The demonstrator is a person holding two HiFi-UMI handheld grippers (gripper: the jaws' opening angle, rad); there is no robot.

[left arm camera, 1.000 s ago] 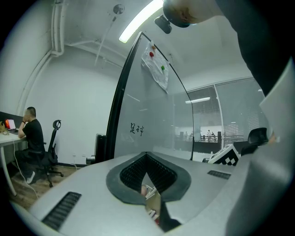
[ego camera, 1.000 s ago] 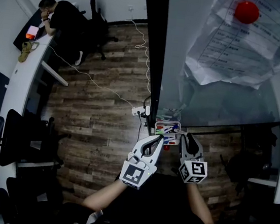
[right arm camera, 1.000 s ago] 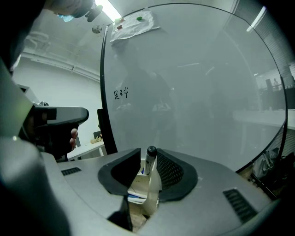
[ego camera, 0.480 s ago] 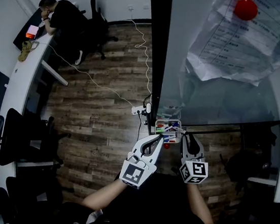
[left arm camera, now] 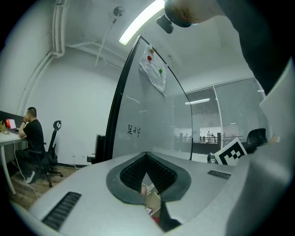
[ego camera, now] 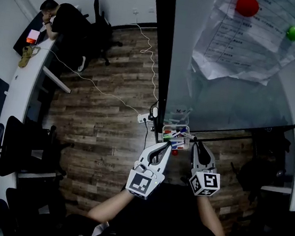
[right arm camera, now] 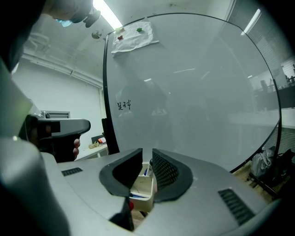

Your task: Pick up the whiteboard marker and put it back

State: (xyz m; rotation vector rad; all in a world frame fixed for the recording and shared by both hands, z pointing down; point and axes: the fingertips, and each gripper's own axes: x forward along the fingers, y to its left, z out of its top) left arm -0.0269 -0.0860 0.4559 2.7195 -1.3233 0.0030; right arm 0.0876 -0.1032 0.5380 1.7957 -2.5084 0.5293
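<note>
A small white marker tray (ego camera: 185, 129) hangs at the whiteboard's lower edge and holds several coloured markers (ego camera: 175, 135). My right gripper (ego camera: 194, 143) is at the tray's right end, pointing nearly level. In the right gripper view its jaws (right arm camera: 147, 159) stand a narrow gap apart and have just been closing. The tray (right arm camera: 140, 186) and a dark-capped marker (right arm camera: 148, 168) show through the gap, and I see no pad pressing on it. My left gripper (ego camera: 166, 146) sits just below the tray's left end, its pads meeting at the tips (left arm camera: 146, 156) with nothing held.
The glass whiteboard (ego camera: 231, 99) has a dark frame, a crumpled paper sheet (ego camera: 249, 44) under a red magnet (ego camera: 247, 5) and a green one (ego camera: 293, 32). A power strip (ego camera: 146, 117) lies on the wooden floor. A person (ego camera: 63, 20) sits at the far-left desk.
The right gripper's jaws look a little narrower than before. Both hands stay by the tray. The head view has shifted slightly, so the board sits higher in the picture.
</note>
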